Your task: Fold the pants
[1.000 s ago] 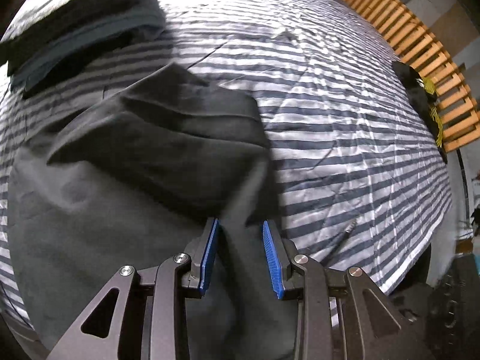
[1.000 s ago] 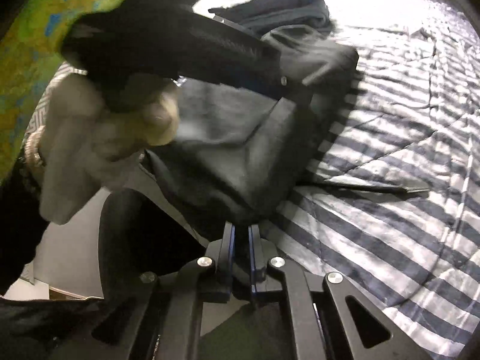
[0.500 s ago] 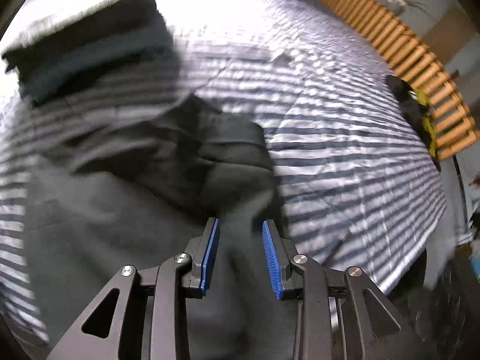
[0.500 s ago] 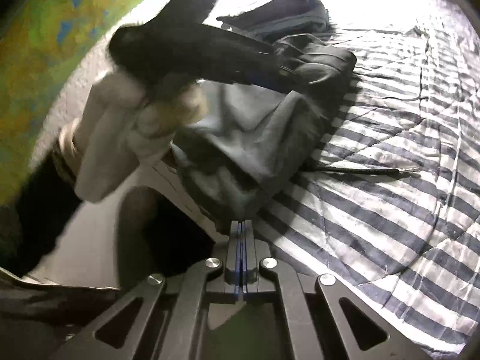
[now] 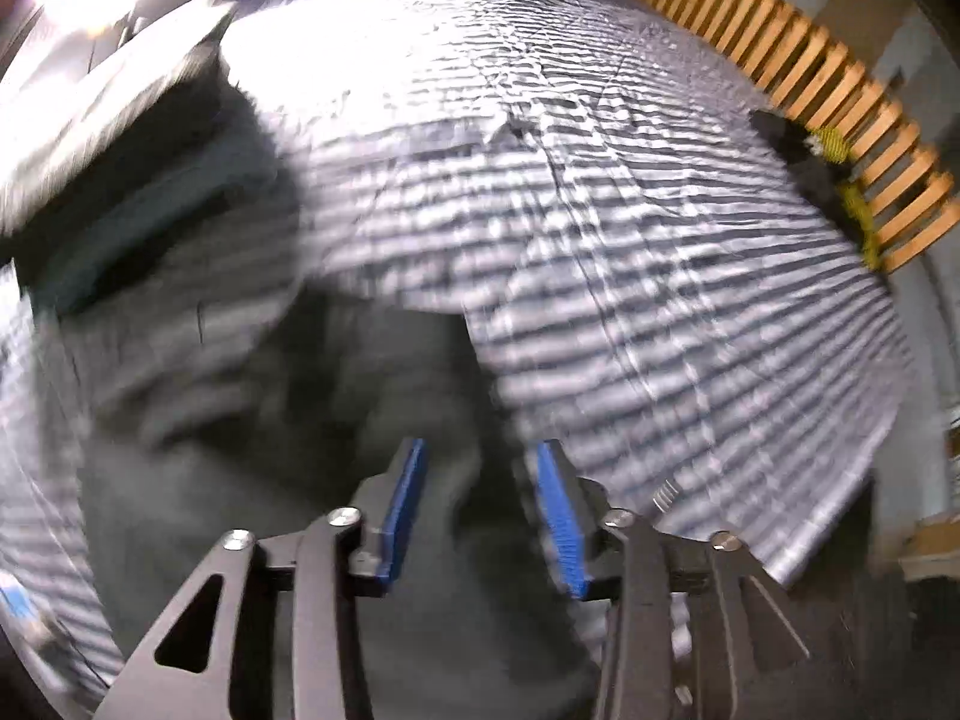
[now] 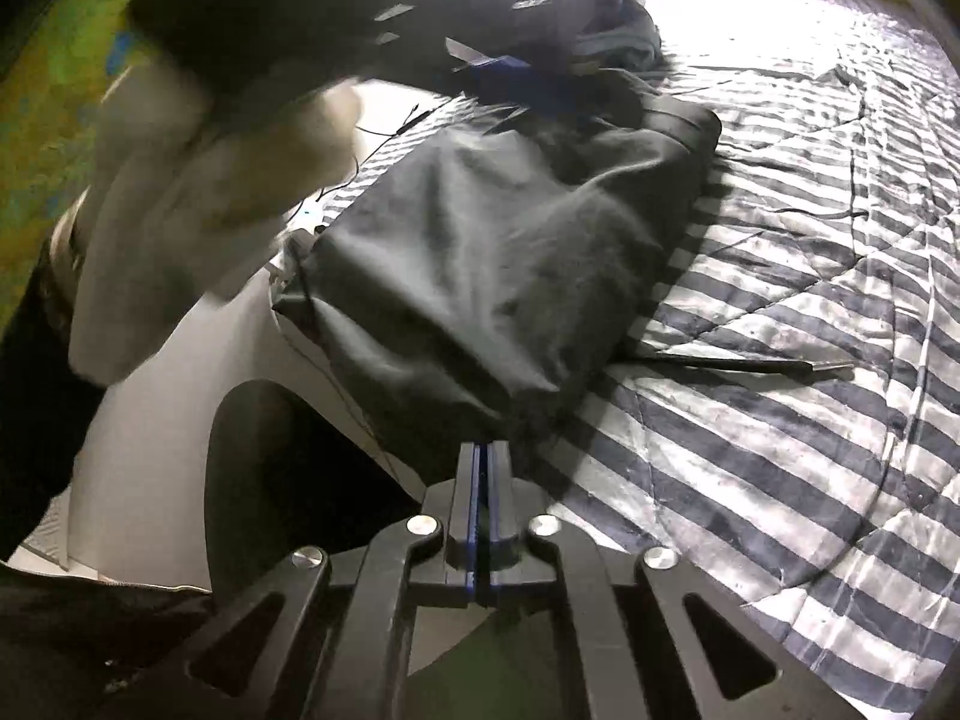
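The dark grey pants [image 6: 510, 252] lie as a folded bundle on the striped quilt [image 6: 780, 450], at the near edge of the bed, with a stack of folded clothes [image 6: 618, 42] just beyond their far end. A second ago the left gripper [image 5: 480, 516] had a ridge of the pants' cloth between its blue pads; its jaws have just been opening, and in the left wrist view they now stand apart, with the cloth lying loose below them and not pressed by either pad, though the blur makes the last bit of contact hard to judge. From the right wrist view the left gripper and the gloved hand [image 6: 204, 192] holding it hover over the far end of the pants, higher and further from the cloth than in the earlier frames, and the fold that was bunched up there now lies flatter. The right gripper [image 6: 483, 516] sits at the near end of the pants with its jaws clenched; the cloth runs right up to its tips, but whether a thin hem is pinched between them cannot be told. A dark drawstring [image 6: 750, 365] trails from the pants onto the quilt on the side away from the hand. By the look of it, a fold has just been laid and let go, so the pants are compact and may only need smoothing or one more fold before joining the stack.
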A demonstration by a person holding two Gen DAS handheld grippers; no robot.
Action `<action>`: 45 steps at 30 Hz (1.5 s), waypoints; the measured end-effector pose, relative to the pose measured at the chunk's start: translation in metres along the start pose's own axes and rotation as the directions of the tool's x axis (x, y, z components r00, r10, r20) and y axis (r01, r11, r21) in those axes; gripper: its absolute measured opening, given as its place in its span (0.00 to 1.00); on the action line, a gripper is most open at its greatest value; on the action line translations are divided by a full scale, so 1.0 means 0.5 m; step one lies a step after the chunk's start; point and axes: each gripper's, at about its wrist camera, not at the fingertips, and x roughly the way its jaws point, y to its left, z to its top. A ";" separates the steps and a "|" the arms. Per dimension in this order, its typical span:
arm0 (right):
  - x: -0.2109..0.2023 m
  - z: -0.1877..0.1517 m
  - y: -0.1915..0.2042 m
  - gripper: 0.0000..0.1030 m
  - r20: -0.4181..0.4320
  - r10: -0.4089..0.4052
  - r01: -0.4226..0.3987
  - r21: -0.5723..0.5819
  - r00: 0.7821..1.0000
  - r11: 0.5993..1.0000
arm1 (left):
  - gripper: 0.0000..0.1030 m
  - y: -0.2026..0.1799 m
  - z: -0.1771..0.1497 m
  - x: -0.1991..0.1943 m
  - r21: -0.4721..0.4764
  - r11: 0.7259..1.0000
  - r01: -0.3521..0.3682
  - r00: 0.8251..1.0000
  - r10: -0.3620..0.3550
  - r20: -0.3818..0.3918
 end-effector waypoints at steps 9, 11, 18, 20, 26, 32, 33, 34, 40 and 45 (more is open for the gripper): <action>-0.013 -0.025 0.018 0.00 0.040 -0.011 0.012 -0.032 0.999 0.999 | 0.00 -0.010 0.056 0.089 0.000 0.990 -0.144 0.986 0.143 -0.087; -0.017 -0.033 0.024 0.00 0.042 -0.003 0.005 -0.042 0.999 0.999 | 0.00 0.004 0.060 0.076 -0.034 0.988 -0.150 0.987 0.148 -0.062; -0.047 -0.050 0.052 0.00 0.055 0.018 -0.012 -0.111 0.998 0.994 | 0.00 0.051 0.071 0.046 -0.102 0.981 -0.167 0.986 0.166 -0.020; -0.033 -0.038 0.037 0.00 0.050 -0.003 0.007 -0.088 0.999 0.996 | 0.00 0.049 0.068 0.044 -0.111 0.986 -0.126 0.992 0.125 -0.013; -0.021 -0.023 0.022 0.00 0.041 -0.004 0.006 -0.065 0.999 0.998 | 0.37 -0.016 0.068 0.078 0.011 0.992 -0.124 0.989 0.124 -0.076; -0.020 -0.026 0.034 0.00 0.039 -0.014 0.017 -0.077 0.999 0.997 | 0.06 -0.019 0.071 0.125 0.026 0.983 -0.184 0.977 0.186 -0.104; -0.021 -0.027 0.031 0.00 0.040 -0.015 0.018 -0.070 0.999 0.997 | 0.06 -0.017 0.072 0.117 0.014 0.984 -0.180 0.980 0.181 -0.087; -0.023 -0.028 0.029 0.00 0.042 -0.010 0.012 -0.065 0.999 0.998 | 0.05 -0.012 0.074 0.110 0.003 0.984 -0.179 0.981 0.179 -0.074; -0.033 -0.050 0.055 0.00 0.034 0.061 -0.057 -0.113 0.998 0.992 | 0.05 0.037 0.087 0.081 -0.082 0.982 -0.171 0.985 0.168 -0.042; -0.045 -0.048 0.036 0.00 0.046 0.048 -0.044 -0.072 0.998 0.996 | 0.21 0.036 0.076 0.054 -0.082 0.993 -0.084 0.995 0.080 -0.052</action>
